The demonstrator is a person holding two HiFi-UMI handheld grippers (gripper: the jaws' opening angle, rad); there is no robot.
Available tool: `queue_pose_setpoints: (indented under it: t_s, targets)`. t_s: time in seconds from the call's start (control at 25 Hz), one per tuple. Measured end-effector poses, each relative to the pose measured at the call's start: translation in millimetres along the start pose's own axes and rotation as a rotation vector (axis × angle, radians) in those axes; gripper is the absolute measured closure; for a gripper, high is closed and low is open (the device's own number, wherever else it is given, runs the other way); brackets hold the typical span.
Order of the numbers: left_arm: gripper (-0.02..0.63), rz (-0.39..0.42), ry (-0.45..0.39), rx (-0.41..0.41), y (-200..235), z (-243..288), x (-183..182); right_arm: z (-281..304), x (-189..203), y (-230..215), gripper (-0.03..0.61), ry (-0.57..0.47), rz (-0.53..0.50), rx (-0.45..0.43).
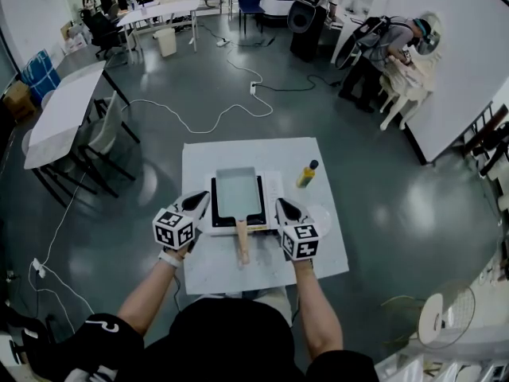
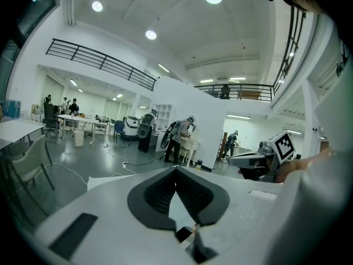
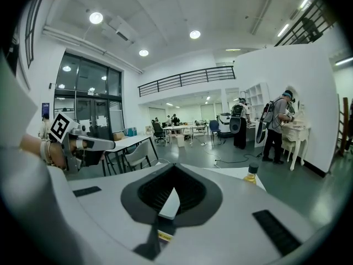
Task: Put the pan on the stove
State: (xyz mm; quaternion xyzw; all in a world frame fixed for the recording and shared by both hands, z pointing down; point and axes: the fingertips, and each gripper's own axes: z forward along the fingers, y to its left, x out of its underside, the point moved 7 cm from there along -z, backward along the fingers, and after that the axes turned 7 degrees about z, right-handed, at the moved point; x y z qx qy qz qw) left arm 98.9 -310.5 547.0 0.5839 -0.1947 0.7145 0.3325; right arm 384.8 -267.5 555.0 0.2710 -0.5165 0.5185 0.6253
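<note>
Center of the frame, pan (image 1: 238, 193) already sits on the stove (image 1: 273, 191), handle (image 1: 242, 245) pointing down-frame. Flanking it, left gripper (image 1: 202, 199) and right gripper (image 1: 282, 206) are closed, empty. I'd just square it up by the handle.

Centre of the head view: counter (image 1: 238, 153), standing on the floor (image 1: 374, 181). On the counter, at its middle: stove (image 1: 224, 227), pan (image 1: 237, 193) on top, handle pointing toward the bottom edge of the frame. Right of the stove, toward the counter's upper right: bottle (image 1: 307, 173), upright. Left claw (image 1: 202, 200) just beside the stove's left edge, right claw (image 1: 281, 205) just beside its right edge, pan handle between the 2. Upper left of frame: long table (image 1: 67, 114), 1 chair (image 1: 103, 134) at its right side. Above the counter in frame: cable (image 1: 215, 118) across the floor. Lower right corner: fan (image 1: 445, 313).
</note>
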Motion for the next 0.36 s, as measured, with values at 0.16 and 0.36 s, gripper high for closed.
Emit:
queue_pose_setpoints:
  t_s: [0.16, 0.36]
  targets:
    - [0.614, 0.002, 0.007, 0.001, -0.8, 0.9, 1.2, -0.2, 0.7, -1.2, 0.581, 0.006, 0.001, 0.003]
    - [0.614, 0.001, 0.012, 0.001, -2.3, 2.3, 2.0, -0.5, -1.0, -2.0, 0.581, 0.009, 0.001, 0.0]
